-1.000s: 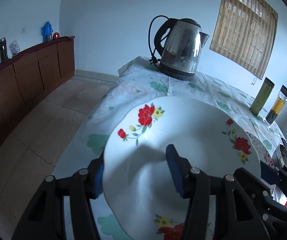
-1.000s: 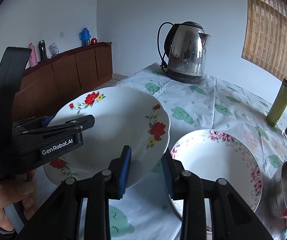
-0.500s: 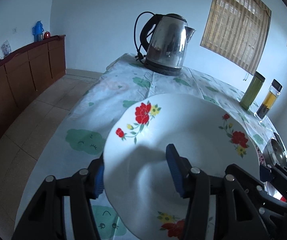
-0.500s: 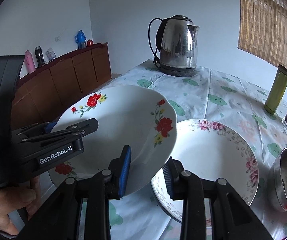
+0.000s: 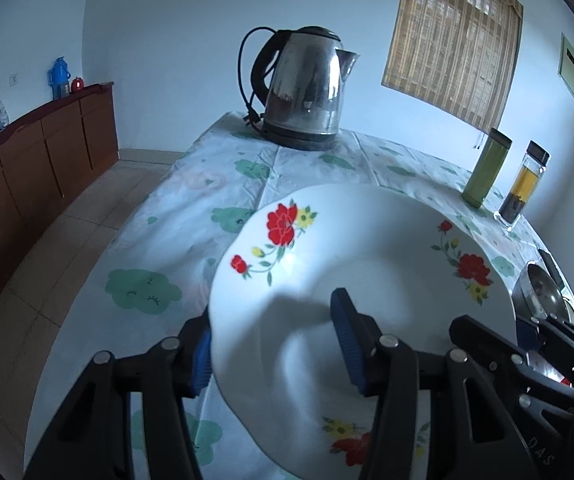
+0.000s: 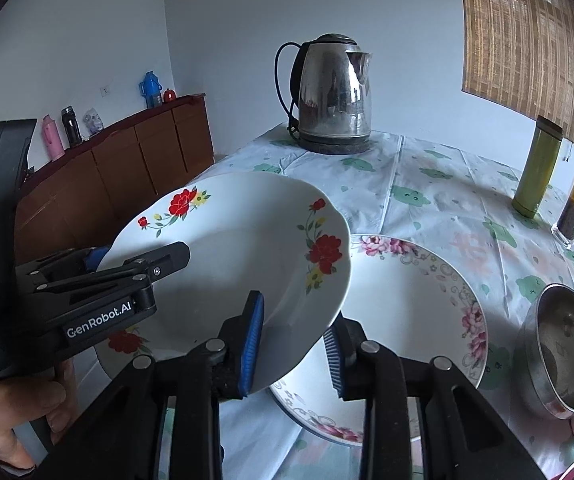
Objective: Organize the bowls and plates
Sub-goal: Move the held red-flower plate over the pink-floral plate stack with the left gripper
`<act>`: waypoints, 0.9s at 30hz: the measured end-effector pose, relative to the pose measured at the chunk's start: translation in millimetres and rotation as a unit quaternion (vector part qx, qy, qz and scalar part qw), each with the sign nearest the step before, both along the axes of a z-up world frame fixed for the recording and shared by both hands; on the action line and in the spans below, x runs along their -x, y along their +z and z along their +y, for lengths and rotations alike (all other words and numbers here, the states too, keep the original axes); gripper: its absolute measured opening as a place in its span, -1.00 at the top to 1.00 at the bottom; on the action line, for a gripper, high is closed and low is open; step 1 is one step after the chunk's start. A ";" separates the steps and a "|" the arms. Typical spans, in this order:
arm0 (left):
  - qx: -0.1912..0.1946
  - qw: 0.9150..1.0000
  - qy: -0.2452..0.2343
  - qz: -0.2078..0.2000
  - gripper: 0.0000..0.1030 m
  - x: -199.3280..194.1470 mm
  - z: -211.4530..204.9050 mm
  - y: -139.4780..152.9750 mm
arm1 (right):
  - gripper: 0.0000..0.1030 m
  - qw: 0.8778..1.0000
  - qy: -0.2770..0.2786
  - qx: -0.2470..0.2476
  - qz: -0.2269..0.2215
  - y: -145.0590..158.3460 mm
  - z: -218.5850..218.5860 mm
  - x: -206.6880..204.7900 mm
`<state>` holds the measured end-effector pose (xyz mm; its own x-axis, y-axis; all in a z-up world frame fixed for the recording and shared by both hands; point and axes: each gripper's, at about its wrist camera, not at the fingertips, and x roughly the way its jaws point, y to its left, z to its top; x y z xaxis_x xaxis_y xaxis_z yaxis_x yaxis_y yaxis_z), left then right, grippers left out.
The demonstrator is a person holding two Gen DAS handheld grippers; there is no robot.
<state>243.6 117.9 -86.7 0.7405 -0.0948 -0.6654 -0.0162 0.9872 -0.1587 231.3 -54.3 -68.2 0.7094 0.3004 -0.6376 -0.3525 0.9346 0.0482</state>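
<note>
On the left, a hand [image 6: 11, 412] carries the left gripper [image 5: 275, 344]. Its jaws stand about half open and close on the near-left rim of the red-flowered plate [image 6: 243, 256] — one blue pad is under the rim, the other is on the upper face.

In the middle, this plate hangs in the air, above the tablecloth [image 6: 439, 196], and it tilts a little, with its far edge higher. The right gripper [image 6: 293, 344] takes the same plate at its near-right rim; its jaws are narrower, and the rim sits between the two blue pads. So both grippers hold one plate, from two sides.

To the right lies the pink-flowered plate [image 6: 427, 304], flat on the cloth. The right edge of the held plate already overlaps its left part. This is the relation that matters: the target lies to the right and lower from the held plate, and the right gripper is the nearer one to it. I judge the coming move is to bring the plate more to the right, make it level, and lower it into the other plate.

Further right stands a small metal bowl [image 6: 563, 344], near the pink-flowered plate — it should not be touched.
</note>
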 end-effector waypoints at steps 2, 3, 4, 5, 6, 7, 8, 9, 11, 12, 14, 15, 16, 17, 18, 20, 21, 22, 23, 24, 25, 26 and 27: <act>-0.004 1.000 -0.004 0.001 -0.01 -0.7 -7.5 0.8 | 0.39 1.000 -0.005 -0.002 0.001 0.3 -6.0 -0.2; -0.005 1.000 -0.005 0.002 -0.01 -1.1 -10.1 1.0 | 0.39 1.000 -0.008 -0.004 0.002 0.4 -9.1 -0.7; -0.005 1.000 -0.008 0.003 -0.01 -1.6 -13.2 1.2 | 0.39 1.000 -0.010 -0.005 0.003 0.7 -11.7 -0.5; -0.007 1.000 -0.010 0.003 -0.01 -1.9 -16.3 1.4 | 0.39 1.000 -0.012 -0.006 0.003 0.9 -14.4 -0.7; -0.008 1.000 -0.011 0.003 -0.01 -2.3 -18.7 1.9 | 0.39 1.000 -0.014 -0.007 0.003 1.1 -17.0 -0.8; -0.010 1.000 -0.012 0.003 -0.01 -2.6 -21.1 2.6 | 0.39 1.000 -0.016 -0.009 0.003 1.4 -19.7 -0.9; -0.011 1.000 -0.013 0.002 -0.01 -2.9 -23.7 3.5 | 0.39 1.000 -0.018 -0.009 0.003 1.8 -21.6 -0.7; -0.011 1.000 -0.014 0.002 -0.01 -3.1 -25.5 4.6 | 0.39 1.000 -0.019 -0.010 0.002 2.4 -23.7 -0.5; -0.013 1.000 -0.016 0.000 -0.01 -2.9 -29.7 6.9 | 0.39 1.000 -0.021 -0.013 0.000 4.1 -28.6 0.5; -0.015 1.000 -0.018 -0.001 -0.01 -2.5 -32.3 8.1 | 0.39 1.000 -0.023 -0.014 -0.001 4.8 -30.5 1.6; -0.018 1.000 -0.020 -0.003 -0.01 -1.9 -36.6 10.6 | 0.39 1.000 -0.025 -0.017 -0.003 6.3 -34.9 2.9; -0.019 1.000 -0.021 -0.004 -0.01 -1.8 -39.1 11.8 | 0.39 0.999 -0.027 -0.017 -0.003 6.9 -36.7 3.0; -0.019 1.000 -0.022 -0.004 -0.01 -2.3 -41.2 12.5 | 0.39 0.999 -0.028 -0.019 -0.004 7.8 -39.0 3.0; -0.021 1.000 -0.023 -0.005 -0.01 -2.4 -43.7 13.5 | 0.39 0.999 -0.030 -0.020 -0.005 8.0 -41.0 2.9; -0.022 0.999 -0.025 -0.005 -0.01 -2.4 -46.4 14.4 | 0.39 0.999 -0.032 -0.021 -0.006 8.4 -43.5 2.9; -0.022 0.999 -0.027 -0.006 -0.01 -3.4 -50.8 15.6 | 0.39 0.999 -0.034 -0.023 -0.007 9.1 -48.2 3.2; -0.022 0.999 -0.029 -0.006 -0.01 -4.0 -53.0 16.0 | 0.39 0.999 -0.036 -0.024 -0.007 9.6 -50.8 2.8; -0.022 0.999 -0.031 -0.005 -0.01 -4.6 -54.9 16.2 | 0.39 0.999 -0.038 -0.026 -0.007 9.9 -53.4 2.8; -0.022 0.999 -0.033 -0.005 -0.01 -5.2 -56.8 16.1 | 0.39 0.999 -0.039 -0.027 -0.008 10.3 -55.7 2.9; -0.021 0.999 -0.034 -0.005 -0.01 -6.0 -59.0 16.0 | 0.39 0.999 -0.042 -0.028 -0.008 10.5 -58.0 2.7; -0.021 0.999 -0.035 -0.004 -0.01 -6.7 -61.2 15.8 | 0.39 0.999 -0.044 -0.029 -0.008 10.8 -59.9 2.4; -0.021 0.999 -0.036 -0.004 -0.01 -7.3 -63.3 15.9 | 0.39 0.998 -0.046 -0.030 -0.008 10.8 -62.2 2.2; -0.021 0.999 -0.038 -0.003 -0.01 -8.2 -65.8 15.8 | 0.39 0.998 -0.048 -0.031 -0.007 10.7 -64.1 1.8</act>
<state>251.8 52.2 -70.9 0.7369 -0.1227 -0.6648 0.0599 0.9914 -0.1165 229.5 -118.4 -57.5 0.7462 0.2690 -0.6089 -0.2620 0.9596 0.1029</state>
